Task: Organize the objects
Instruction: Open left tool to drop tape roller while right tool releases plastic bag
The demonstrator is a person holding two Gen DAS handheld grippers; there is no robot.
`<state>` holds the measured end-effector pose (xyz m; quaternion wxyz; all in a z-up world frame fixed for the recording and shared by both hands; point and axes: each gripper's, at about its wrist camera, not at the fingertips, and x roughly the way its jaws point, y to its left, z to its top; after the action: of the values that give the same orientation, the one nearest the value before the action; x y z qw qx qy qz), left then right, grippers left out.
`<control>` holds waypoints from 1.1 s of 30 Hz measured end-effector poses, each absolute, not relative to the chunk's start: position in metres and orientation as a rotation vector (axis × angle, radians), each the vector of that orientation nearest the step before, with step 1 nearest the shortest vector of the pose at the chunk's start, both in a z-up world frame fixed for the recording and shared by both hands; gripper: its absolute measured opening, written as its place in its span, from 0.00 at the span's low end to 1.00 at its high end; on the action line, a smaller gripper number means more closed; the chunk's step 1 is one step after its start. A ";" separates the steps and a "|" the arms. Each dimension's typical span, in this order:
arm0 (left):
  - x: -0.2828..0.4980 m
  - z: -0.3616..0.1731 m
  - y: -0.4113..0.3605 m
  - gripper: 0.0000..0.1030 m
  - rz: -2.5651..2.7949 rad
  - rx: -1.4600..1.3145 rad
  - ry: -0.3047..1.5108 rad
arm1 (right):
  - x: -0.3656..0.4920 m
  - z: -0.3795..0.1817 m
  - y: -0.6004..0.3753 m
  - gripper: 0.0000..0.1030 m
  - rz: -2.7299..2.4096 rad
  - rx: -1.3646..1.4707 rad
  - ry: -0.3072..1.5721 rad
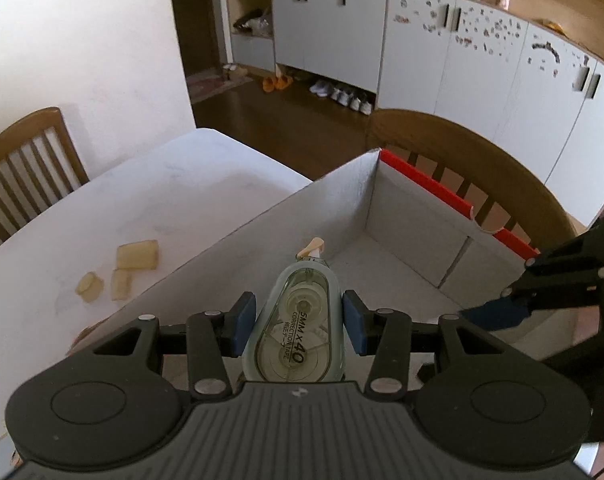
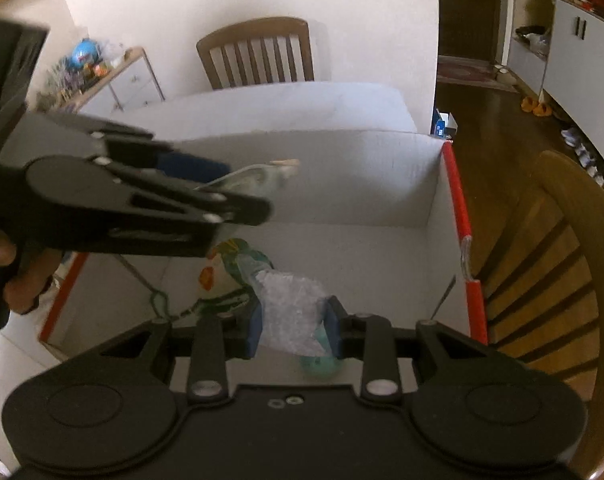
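Left tongs [image 1: 298, 324]: correction tape dispenser [image 1: 297, 326] is gripped between the blue pads [image 1: 243, 322], nose pointing forward, held above the near wall of the white cardboard box [image 1: 406, 216]. Its lower end is cut off by the tongs body.

Right tongs [image 2: 291, 326]: clamped on a crinkled clear plastic bag [image 2: 289, 306], held over the box [image 2: 342, 180] interior. Something teal [image 2: 320, 366] is seen under the bag; what it is cannot be made out. A colourful item [image 2: 237, 264] lies on the box floor just ahead, partly hidden by the left tongs [image 2: 245, 196], which are blurred.

Three pale yellow pieces [image 1: 137, 255] are left on the worktop [image 1: 141, 192], outside the box.
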<state>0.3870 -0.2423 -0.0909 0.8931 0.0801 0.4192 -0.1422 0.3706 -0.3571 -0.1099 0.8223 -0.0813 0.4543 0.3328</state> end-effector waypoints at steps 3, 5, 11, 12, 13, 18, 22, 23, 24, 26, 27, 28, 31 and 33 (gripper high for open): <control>0.401 -0.099 -0.250 0.45 -0.296 0.167 0.891 | 0.378 -0.118 -0.354 0.29 0.691 -0.189 0.985; 0.406 -0.104 -0.254 0.45 -0.301 0.175 0.903 | 0.381 -0.123 -0.353 0.29 0.683 -0.197 0.996; 0.419 -0.123 -0.267 0.45 -0.335 0.195 0.964 | 0.384 -0.136 -0.345 0.29 0.697 -0.222 1.022; 0.420 -0.127 -0.268 0.45 -0.342 0.195 0.977 | 0.384 -0.137 -0.345 0.29 0.702 -0.223 1.023; 0.422 -0.129 -0.268 0.45 -0.346 0.192 0.990 | 0.385 -0.138 -0.344 0.29 0.706 -0.224 1.026; 0.431 -0.138 -0.269 0.45 -0.353 0.188 1.045 | 0.391 -0.140 -0.339 0.29 0.709 -0.221 1.044; 0.433 -0.142 -0.266 0.45 -0.355 0.180 1.065 | 0.396 -0.143 -0.337 0.30 0.709 -0.217 1.062; 0.433 -0.142 -0.265 0.45 -0.355 0.174 1.067 | 0.396 -0.144 -0.337 0.30 0.709 -0.213 1.068; 0.434 -0.142 -0.264 0.45 -0.353 0.168 1.069 | 0.397 -0.143 -0.338 0.30 0.709 -0.209 1.070; 0.433 -0.141 -0.263 0.45 -0.352 0.160 1.074 | 0.397 -0.143 -0.339 0.31 0.705 -0.200 1.074; 0.433 -0.141 -0.262 0.46 -0.349 0.156 1.075 | 0.398 -0.143 -0.340 0.31 0.706 -0.195 1.077; 0.433 -0.140 -0.261 0.48 -0.347 0.153 1.074 | 0.399 -0.142 -0.340 0.32 0.708 -0.194 1.079; 0.430 -0.137 -0.258 0.59 -0.352 0.141 1.067 | 0.401 -0.140 -0.339 0.35 0.711 -0.199 1.082; 0.426 -0.134 -0.257 0.60 -0.354 0.137 1.057 | 0.401 -0.140 -0.343 0.37 0.716 -0.193 1.081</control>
<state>0.4258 -0.2565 -0.1344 0.8465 0.0647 0.5012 -0.1676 0.4008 -0.3432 -0.1402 0.7926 -0.0898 0.5028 0.3329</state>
